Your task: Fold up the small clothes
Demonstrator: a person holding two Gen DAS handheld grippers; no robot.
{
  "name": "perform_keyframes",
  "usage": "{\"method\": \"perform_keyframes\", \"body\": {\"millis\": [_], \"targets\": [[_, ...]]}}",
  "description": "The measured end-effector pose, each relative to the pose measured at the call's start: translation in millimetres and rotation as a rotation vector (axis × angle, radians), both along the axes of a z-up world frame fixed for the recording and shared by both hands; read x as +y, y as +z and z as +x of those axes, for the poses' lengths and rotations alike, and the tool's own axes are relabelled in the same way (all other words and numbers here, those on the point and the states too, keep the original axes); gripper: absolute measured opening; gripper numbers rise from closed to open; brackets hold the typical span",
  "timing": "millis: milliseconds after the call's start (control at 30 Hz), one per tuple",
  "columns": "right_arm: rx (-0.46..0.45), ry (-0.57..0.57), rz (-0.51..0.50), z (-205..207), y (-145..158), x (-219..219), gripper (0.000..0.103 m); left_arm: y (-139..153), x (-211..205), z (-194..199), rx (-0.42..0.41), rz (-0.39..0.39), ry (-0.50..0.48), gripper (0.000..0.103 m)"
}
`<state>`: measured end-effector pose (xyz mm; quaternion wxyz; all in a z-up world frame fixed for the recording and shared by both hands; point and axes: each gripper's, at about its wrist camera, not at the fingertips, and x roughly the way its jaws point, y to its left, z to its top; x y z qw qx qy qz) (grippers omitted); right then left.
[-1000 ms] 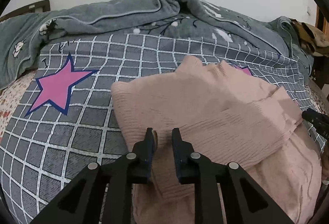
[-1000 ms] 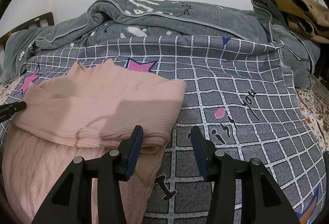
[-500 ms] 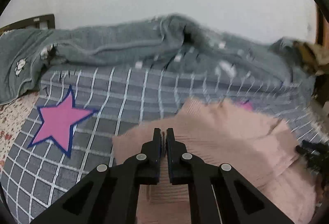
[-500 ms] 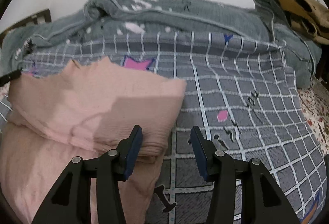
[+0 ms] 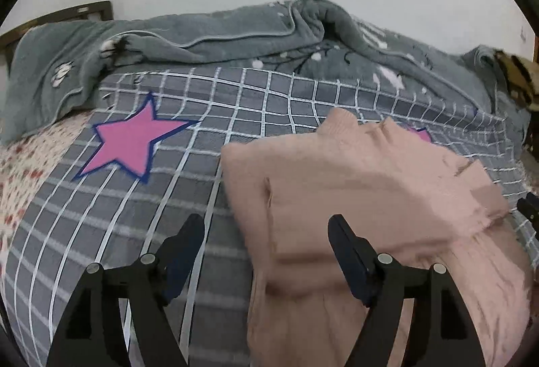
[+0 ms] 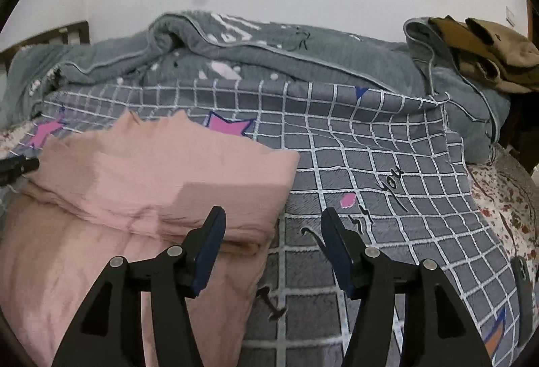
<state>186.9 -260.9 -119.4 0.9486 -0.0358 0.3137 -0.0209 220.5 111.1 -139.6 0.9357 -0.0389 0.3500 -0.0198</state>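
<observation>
A pink knit sweater (image 5: 363, 198) lies folded on the checked bedspread, its top half doubled over the lower part. My left gripper (image 5: 266, 232) hovers over the sweater's left edge. Its jaws are opening, and the cloth lies below them with no pad pressing on it. My right gripper (image 6: 273, 222) hangs over the sweater's (image 6: 161, 178) right edge, jaws also opening, and it grips nothing. The right gripper's tip (image 5: 529, 208) shows at the edge of the left wrist view. The left gripper's tip (image 6: 17, 166) shows at the far left of the right wrist view.
The grey checked bedspread (image 5: 161, 225) carries a pink star (image 5: 131, 144). A bunched grey blanket (image 6: 269, 54) runs along the back by the wall. Brown clothes (image 6: 485, 50) sit on it at the right. A floral sheet (image 6: 505, 198) shows at the bed's sides. A dark headboard (image 5: 67, 13) stands at the left.
My left gripper closed on the sweater's fold, then opened wide and let it go, drawing back a little. My right gripper's jaws spread somewhat wider. The sweater stays folded.
</observation>
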Motion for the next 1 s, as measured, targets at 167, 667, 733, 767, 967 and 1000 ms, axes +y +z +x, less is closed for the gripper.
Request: {"method": "perform_keyframes", "body": {"millis": [167,667,733,767,967,1000], "targets": [[-0.025,-0.027,0.043,-28.4,10.6,0.7,0.058,-0.3,7.6,-40.4,0.042,-0.046,0.013,0.074],[0.099,0.046,0.188,-180.8,-12.6,-11.4,0.052,-16.5,7.0,-196.8,0.077,-0.095,-0.016,0.074],[0.114,0.054,0.181,-190.8,-20.7,-10.5,0.052,-25.4,3.0,-207.1,0.092,-0.108,-0.023,0.074],[0.121,0.052,0.166,-195.5,-25.2,-10.1,0.052,-29.3,0.5,-209.2,0.102,-0.113,-0.027,0.074],[0.147,0.035,0.195,-212.7,-43.1,-18.2,0.051,-50.8,-14.4,-218.9,0.145,-0.121,-0.06,0.071],[0.154,0.038,0.199,-214.2,-46.3,-18.3,0.051,-52.0,-15.4,-218.7,0.148,-0.12,-0.063,0.068]]}}
